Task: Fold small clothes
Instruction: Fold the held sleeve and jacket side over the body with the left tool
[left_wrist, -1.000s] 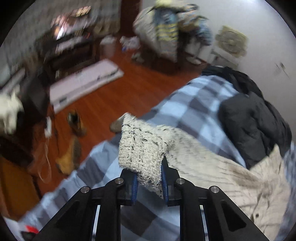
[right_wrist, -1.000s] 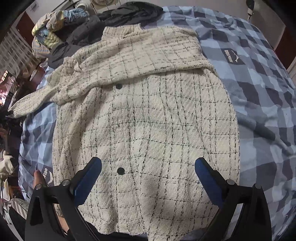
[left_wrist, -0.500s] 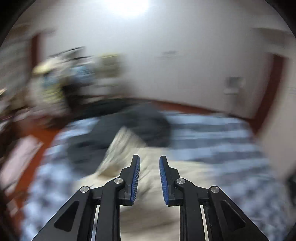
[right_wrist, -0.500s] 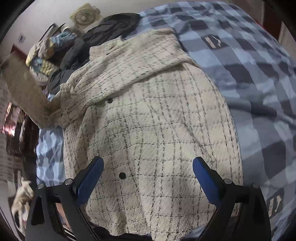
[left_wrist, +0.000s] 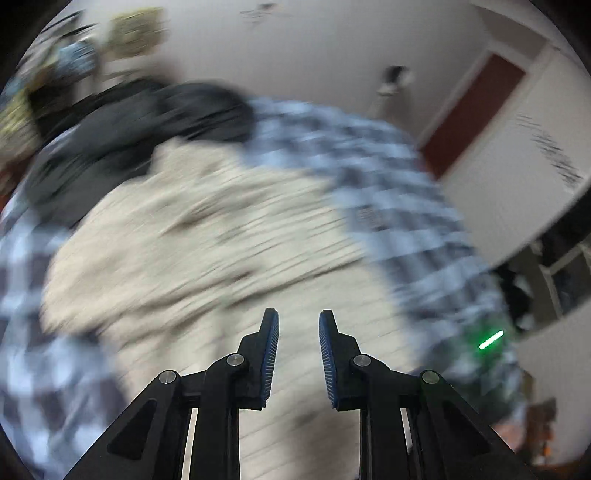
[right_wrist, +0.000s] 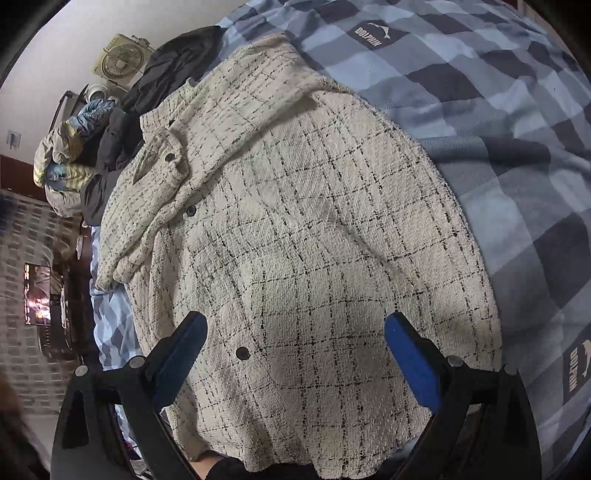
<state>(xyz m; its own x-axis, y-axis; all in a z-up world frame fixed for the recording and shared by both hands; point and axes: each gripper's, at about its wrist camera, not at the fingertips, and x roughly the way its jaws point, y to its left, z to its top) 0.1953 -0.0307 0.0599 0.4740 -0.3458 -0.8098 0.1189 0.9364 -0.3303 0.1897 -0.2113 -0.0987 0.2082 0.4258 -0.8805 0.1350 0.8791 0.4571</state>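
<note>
A cream jacket with thin black checks (right_wrist: 314, 229) lies flat on the blue checked bedspread (right_wrist: 498, 129), its left sleeve folded in over the chest. My right gripper (right_wrist: 295, 332) is wide open and empty, hovering over the jacket's lower hem. The left wrist view is motion-blurred: my left gripper (left_wrist: 298, 317) hangs above the same jacket (left_wrist: 207, 240) with a narrow gap between its blue pads and nothing in them.
Dark clothes (right_wrist: 147, 103) are piled at the head of the bed, with more laundry (right_wrist: 66, 155) and a fan (right_wrist: 122, 61) beyond. A wall and a red door (left_wrist: 476, 110) lie past the bed's far side.
My left gripper let go of the cream sleeve, which now lies folded over the jacket, and swung right over the bed. My right gripper stayed open, shifting slightly.
</note>
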